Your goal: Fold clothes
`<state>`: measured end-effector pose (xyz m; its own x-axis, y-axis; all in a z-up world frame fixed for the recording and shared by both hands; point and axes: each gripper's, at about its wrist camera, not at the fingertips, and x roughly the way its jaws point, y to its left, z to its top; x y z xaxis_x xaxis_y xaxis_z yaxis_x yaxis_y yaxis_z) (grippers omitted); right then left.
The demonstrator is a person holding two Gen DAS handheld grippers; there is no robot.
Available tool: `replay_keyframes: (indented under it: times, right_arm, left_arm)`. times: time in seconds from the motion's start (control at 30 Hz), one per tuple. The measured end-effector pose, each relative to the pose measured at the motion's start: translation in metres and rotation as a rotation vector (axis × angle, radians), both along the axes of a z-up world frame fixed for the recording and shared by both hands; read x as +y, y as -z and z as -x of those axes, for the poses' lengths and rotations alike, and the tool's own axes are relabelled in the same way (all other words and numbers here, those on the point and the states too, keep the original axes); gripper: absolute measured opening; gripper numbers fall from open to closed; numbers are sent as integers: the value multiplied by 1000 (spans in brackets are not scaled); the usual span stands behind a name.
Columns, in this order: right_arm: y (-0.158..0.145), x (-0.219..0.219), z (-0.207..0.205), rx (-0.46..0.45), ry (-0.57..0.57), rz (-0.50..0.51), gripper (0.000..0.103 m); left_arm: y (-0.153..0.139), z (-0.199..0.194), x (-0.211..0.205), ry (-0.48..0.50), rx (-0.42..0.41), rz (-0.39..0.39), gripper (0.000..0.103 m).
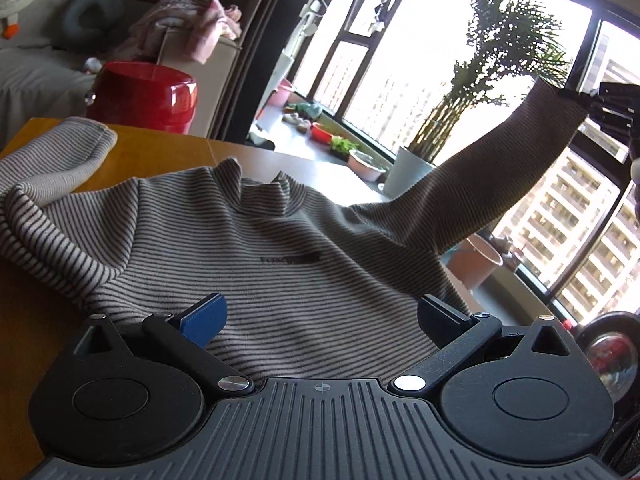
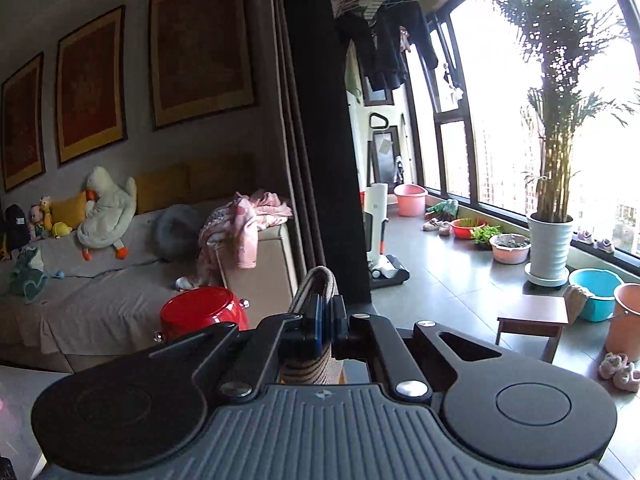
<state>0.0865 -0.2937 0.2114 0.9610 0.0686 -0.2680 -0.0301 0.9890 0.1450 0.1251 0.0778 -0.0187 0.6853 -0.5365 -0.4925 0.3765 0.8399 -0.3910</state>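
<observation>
A grey-and-dark striped sweater (image 1: pixel 248 248) lies front up on the wooden table (image 1: pixel 168 148), collar toward the window. My left gripper (image 1: pixel 320 312) hovers open just over its lower body, blue pads wide apart with nothing between them. The sweater's right sleeve (image 1: pixel 500 168) is lifted off the table and stretched up to the right, where my right gripper (image 1: pixel 592 98) holds its cuff. In the right wrist view, the right gripper (image 2: pixel 327 316) is shut on the striped cuff (image 2: pixel 318 280), which sticks up between the pads. The other sleeve (image 1: pixel 52 164) lies on the table at the left.
A red stool (image 1: pixel 140 92) stands beyond the table's far edge, with a sofa (image 2: pixel 100 292) behind it. A tall potted plant (image 1: pixel 416 168), pink and blue basins and a small wooden stool (image 2: pixel 532 316) stand along the window.
</observation>
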Motion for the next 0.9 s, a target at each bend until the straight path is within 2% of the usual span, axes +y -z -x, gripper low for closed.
replay_keyframes:
  times: [0.2, 0.3, 0.43, 0.53, 0.67, 0.73, 0.87, 0.9]
  right_arm:
    - [4, 83, -44, 30, -205, 38, 3]
    - [13, 127, -60, 63, -300, 59, 4]
    - [31, 176, -75, 117, -384, 99, 4]
    - [38, 194, -81, 137, -426, 93, 6]
    - [46, 193, -83, 151, -433, 83, 30]
    - [56, 184, -84, 174, -417, 65, 38]
    - [84, 158, -85, 239, -383, 3, 70]
    - [95, 151, -85, 262, -377, -22, 75]
  left_arm:
    - [9, -1, -9, 24, 20, -53, 103]
    - [10, -3, -9, 25, 25, -52, 103]
    - [11, -2, -9, 27, 24, -53, 103]
    - [11, -1, -9, 28, 24, -53, 103]
    - [12, -1, -9, 28, 26, -52, 103]
    - [12, 0, -9, 28, 25, -55, 103]
    - [12, 0, -10, 27, 24, -56, 103]
    - [12, 0, -10, 27, 24, -55, 103]
